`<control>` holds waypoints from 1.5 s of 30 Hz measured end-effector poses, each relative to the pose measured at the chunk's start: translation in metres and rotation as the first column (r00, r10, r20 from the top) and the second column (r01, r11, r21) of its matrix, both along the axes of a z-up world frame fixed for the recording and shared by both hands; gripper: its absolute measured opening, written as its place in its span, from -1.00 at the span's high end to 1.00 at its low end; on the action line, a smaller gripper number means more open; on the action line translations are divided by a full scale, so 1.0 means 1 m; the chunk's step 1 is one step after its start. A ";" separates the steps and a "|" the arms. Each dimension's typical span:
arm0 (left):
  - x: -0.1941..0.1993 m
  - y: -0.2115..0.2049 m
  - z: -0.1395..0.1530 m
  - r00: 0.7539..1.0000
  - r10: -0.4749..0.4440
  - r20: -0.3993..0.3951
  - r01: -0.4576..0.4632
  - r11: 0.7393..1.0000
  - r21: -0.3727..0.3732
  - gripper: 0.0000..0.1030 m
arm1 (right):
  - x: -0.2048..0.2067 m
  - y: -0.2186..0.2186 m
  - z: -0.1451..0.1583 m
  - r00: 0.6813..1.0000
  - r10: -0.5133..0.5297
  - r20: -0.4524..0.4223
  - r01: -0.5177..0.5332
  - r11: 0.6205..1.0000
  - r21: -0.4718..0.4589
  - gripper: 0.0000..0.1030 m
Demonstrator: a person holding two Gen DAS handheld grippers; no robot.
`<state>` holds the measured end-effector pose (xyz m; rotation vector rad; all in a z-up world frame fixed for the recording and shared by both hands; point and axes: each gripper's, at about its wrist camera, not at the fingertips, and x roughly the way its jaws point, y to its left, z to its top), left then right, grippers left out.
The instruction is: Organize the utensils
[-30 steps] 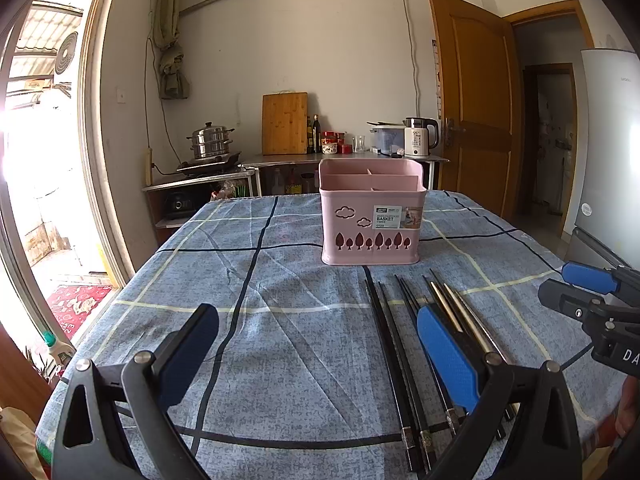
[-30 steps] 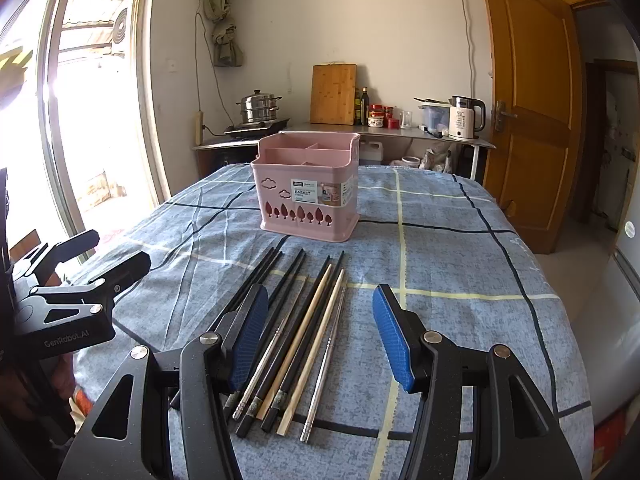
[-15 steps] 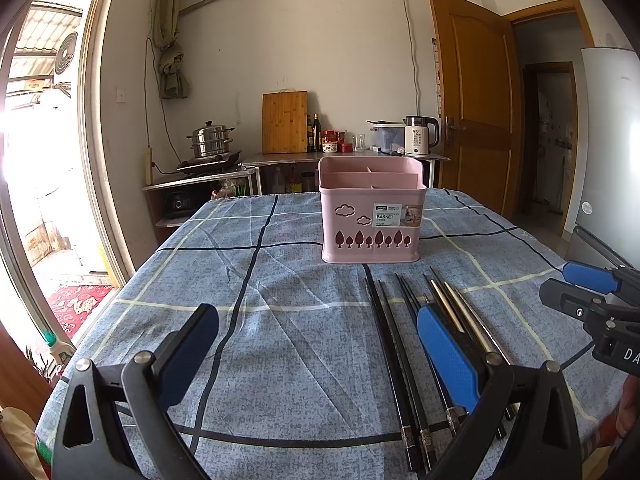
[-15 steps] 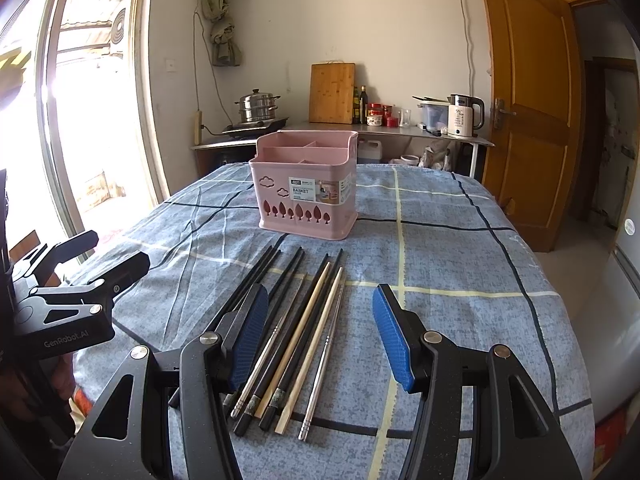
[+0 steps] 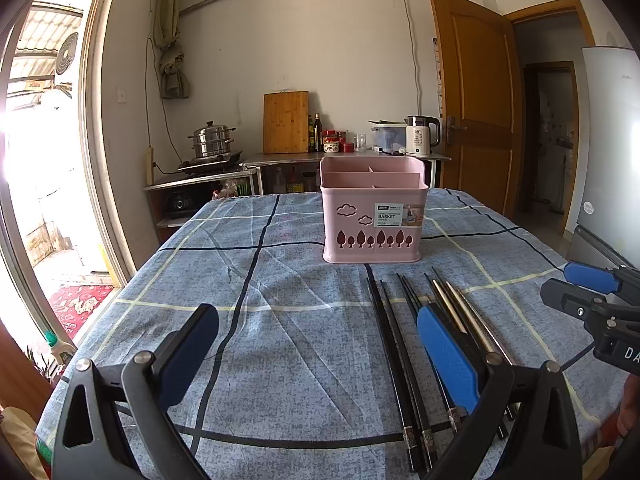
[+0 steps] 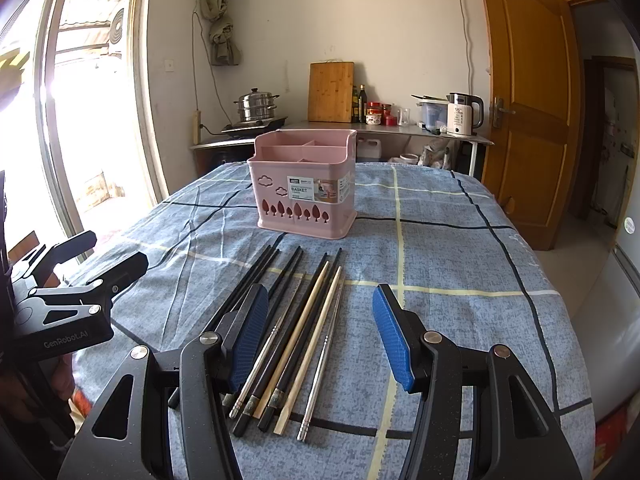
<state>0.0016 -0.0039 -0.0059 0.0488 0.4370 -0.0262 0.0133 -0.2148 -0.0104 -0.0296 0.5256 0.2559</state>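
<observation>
A pink utensil basket (image 5: pixel 374 216) with divided compartments stands upright mid-table; it also shows in the right wrist view (image 6: pixel 305 192). Several chopsticks, black, wooden and metal, lie side by side on the cloth in front of it (image 6: pixel 298 332), and in the left wrist view (image 5: pixel 404 344). My left gripper (image 5: pixel 318 354) is open and empty, low over the cloth left of the chopsticks. My right gripper (image 6: pixel 320 332) is open and empty, its jaws on either side of the chopsticks' near ends, above them.
The table has a blue checked cloth (image 5: pixel 288 280). The right gripper's body shows at the right edge of the left wrist view (image 5: pixel 592 304); the left gripper's body is at the left of the right wrist view (image 6: pixel 68 300). A fridge (image 5: pixel 612 152) stands right of the table.
The right wrist view has drifted slightly nearer the chopsticks and basket. The left gripper has not visibly moved. Both stay open.
</observation>
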 end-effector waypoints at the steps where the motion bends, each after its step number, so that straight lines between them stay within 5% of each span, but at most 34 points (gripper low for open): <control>1: 0.000 0.000 0.000 1.000 0.000 0.000 0.000 1.000 0.001 -0.97 | 0.000 0.000 0.000 1.000 0.000 0.000 0.000 1.000 0.000 -0.07; 13: 0.016 0.000 -0.007 0.999 -0.019 -0.051 0.018 1.000 -0.008 -0.97 | 0.009 -0.002 -0.004 1.000 -0.004 -0.023 0.004 1.000 0.001 -0.07; 21: 0.053 0.001 -0.025 0.983 -0.045 -0.176 0.043 0.999 -0.015 -0.96 | 0.034 -0.006 -0.013 0.995 -0.020 -0.096 0.020 1.000 -0.003 -0.07; 28: 0.090 -0.001 -0.042 0.951 -0.081 -0.297 0.079 0.997 -0.019 -0.68 | 0.066 -0.005 -0.031 0.977 -0.029 -0.211 0.024 0.999 -0.027 -0.07; 33: 0.106 -0.003 -0.052 0.923 -0.122 -0.364 0.113 0.993 -0.045 -0.68 | 0.084 0.001 -0.042 0.962 -0.030 -0.272 0.018 0.999 -0.045 0.27; 45: 0.132 -0.006 -0.056 0.881 -0.145 -0.450 0.127 0.989 -0.071 -0.36 | 0.111 0.000 -0.048 0.944 -0.034 -0.328 0.026 0.999 -0.029 0.52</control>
